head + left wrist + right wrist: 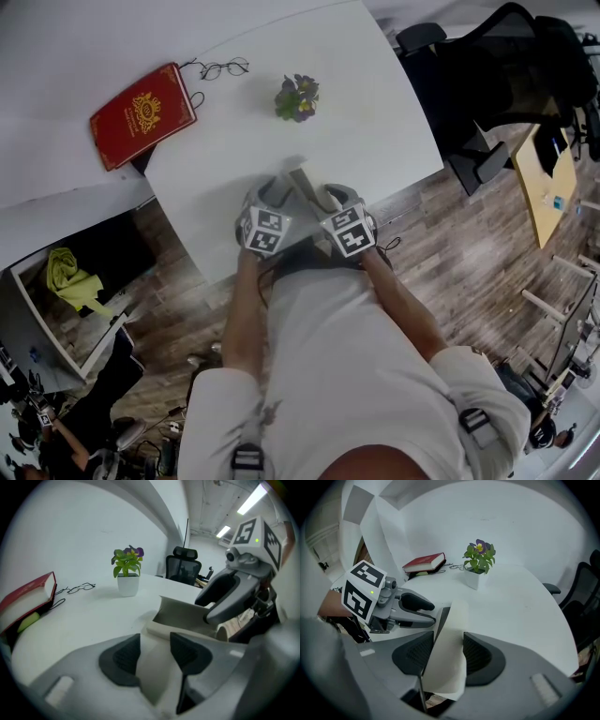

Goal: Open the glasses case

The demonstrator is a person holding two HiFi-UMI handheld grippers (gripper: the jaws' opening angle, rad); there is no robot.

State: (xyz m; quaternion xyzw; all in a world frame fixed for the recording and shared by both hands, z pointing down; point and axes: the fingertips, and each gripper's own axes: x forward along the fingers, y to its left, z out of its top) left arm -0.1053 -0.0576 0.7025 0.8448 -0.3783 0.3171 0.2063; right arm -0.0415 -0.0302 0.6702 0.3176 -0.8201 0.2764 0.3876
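Observation:
A cream glasses case [302, 183] lies at the near edge of the white table [375, 122], between my two grippers. In the left gripper view its open body [183, 616] spreads ahead, and one cream flap runs back between the pads of my left gripper [154, 656], which press on it. In the right gripper view another cream flap [450, 634] stands upright between the dark pads of my right gripper [448, 654], touching both. From the head view the left gripper [281, 192] and right gripper [323, 195] sit close together, tips angled down on the case.
A small potted plant [297, 97] stands mid-table. Further back lie a pair of spectacles [222, 67] and a red book [142, 114]. A black office chair [506, 75] and a wooden side table [544, 178] stand to the right.

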